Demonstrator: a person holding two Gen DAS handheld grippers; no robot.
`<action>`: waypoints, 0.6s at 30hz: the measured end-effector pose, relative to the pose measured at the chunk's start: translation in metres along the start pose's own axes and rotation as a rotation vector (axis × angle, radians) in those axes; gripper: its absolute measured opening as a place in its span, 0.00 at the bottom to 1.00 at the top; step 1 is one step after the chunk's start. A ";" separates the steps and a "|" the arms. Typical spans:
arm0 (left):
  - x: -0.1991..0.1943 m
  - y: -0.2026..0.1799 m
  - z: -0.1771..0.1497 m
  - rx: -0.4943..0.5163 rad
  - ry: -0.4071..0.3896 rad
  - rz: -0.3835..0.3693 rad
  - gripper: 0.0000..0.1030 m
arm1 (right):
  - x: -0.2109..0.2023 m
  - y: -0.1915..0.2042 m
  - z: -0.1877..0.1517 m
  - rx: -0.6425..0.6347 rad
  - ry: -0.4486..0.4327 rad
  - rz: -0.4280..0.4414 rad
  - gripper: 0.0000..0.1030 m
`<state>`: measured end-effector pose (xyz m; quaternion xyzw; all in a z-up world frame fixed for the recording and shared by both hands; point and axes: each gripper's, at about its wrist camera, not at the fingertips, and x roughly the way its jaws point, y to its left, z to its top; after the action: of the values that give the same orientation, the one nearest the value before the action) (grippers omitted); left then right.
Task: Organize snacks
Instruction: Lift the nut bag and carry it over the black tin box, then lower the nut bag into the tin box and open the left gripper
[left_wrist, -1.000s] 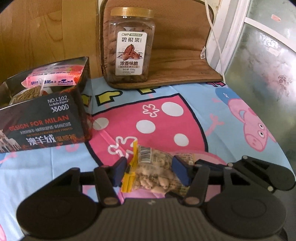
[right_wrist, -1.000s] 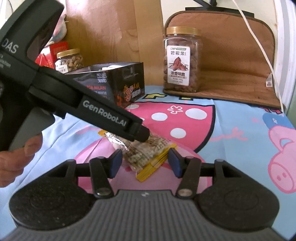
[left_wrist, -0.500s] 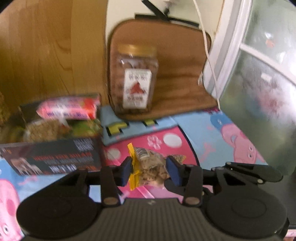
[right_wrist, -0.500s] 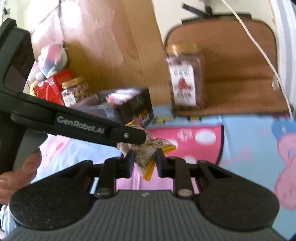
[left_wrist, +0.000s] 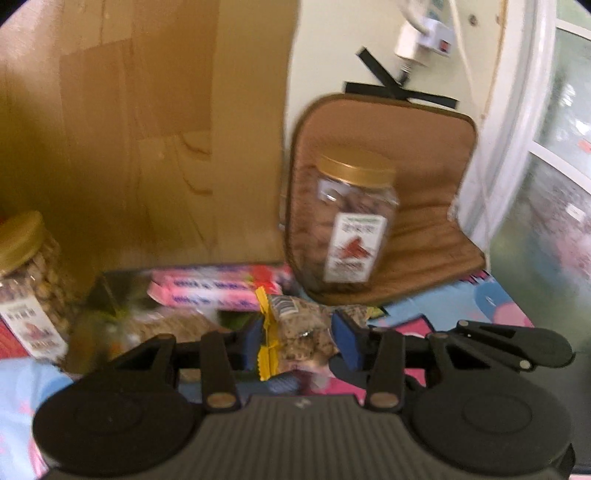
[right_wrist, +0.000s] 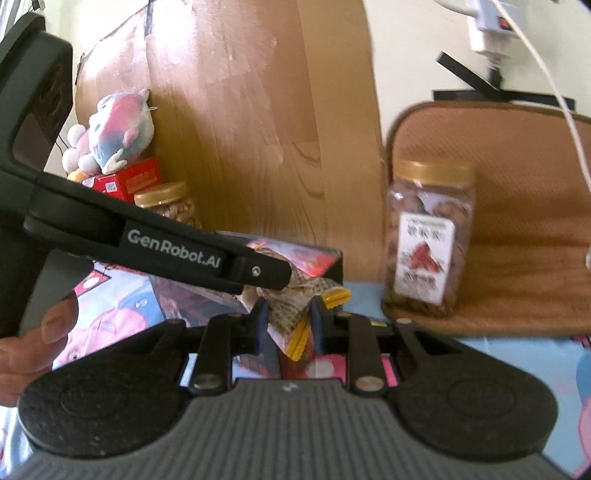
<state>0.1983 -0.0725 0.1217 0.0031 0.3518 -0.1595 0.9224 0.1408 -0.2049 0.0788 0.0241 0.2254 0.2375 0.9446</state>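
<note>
A: What do we have closest to us?

B: The snack packet (left_wrist: 295, 332), clear with a yellow sealed edge. Our left gripper (left_wrist: 301, 338) has its blue pads pressed on both sides of it, and our right gripper (right_wrist: 286, 319) is pinched narrow on the same packet (right_wrist: 291, 306). So both pairs of jaws hold it, lifted off the cartoon tablecloth (left_wrist: 491, 299).

A: And where is the packet relative to the black box?

B: At the near right edge of the black box (right_wrist: 328, 266), roughly level with its rim. Blur keeps us from telling whether it touches the box.

A: What is inside the box?

B: A pink wrapped pack (left_wrist: 218, 290) lies along its far side, with other blurred packets nearer.

A: Beyond the box?

B: To its far right, a gold-lidded pecan jar (left_wrist: 351, 225) stands on a brown cushion (left_wrist: 424, 229). To its left, a second jar (left_wrist: 27, 273) of pale nuts. Behind the box rises a wooden board (right_wrist: 258, 110), with a plush toy (right_wrist: 110, 133) on a red carton (right_wrist: 129, 181) further left.
</note>
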 end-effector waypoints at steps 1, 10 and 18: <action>0.001 0.003 0.002 -0.002 -0.002 0.010 0.40 | 0.006 0.002 0.004 -0.006 -0.002 0.003 0.26; 0.015 0.029 0.004 -0.005 0.011 0.080 0.40 | 0.040 0.015 0.013 -0.021 0.010 0.036 0.26; 0.031 0.038 0.000 0.005 0.021 0.127 0.40 | 0.061 0.018 0.009 -0.002 0.042 0.044 0.26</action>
<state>0.2312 -0.0453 0.0972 0.0296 0.3603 -0.1017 0.9268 0.1851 -0.1607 0.0641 0.0231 0.2442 0.2589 0.9342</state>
